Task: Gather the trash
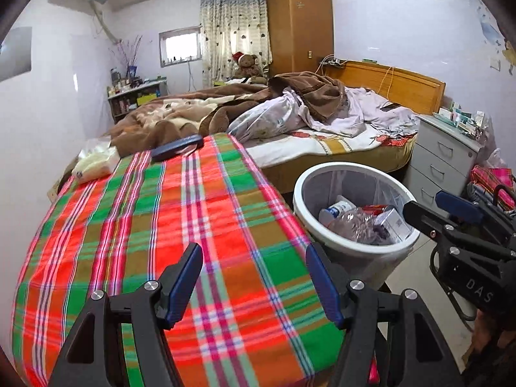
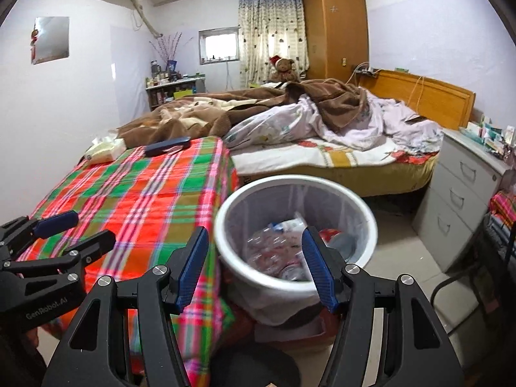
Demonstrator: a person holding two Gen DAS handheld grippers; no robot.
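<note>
left tool (image 1: 254, 277): apart, empty, over plaid cloth (image 1: 145, 225) | right tool (image 2: 254, 266): apart, empty, above bin (image 2: 225, 242)

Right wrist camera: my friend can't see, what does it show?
The open right gripper hangs over a white bin holding crushed plastic bottles. A plaid-covered table stands left of the bin, with the left gripper above its edge and a messy bed behind.

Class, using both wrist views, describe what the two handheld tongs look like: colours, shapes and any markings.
Both tongs, left and right, are matte black angular frames with triangular cut-outs and silver round bolt heads. Each finger carries a long blue textured pad. White lettering marks the bodies: "GenRobot.AI" on the left, "DAS" visible on the right. No cables or sleeves are clearly visible.
</note>
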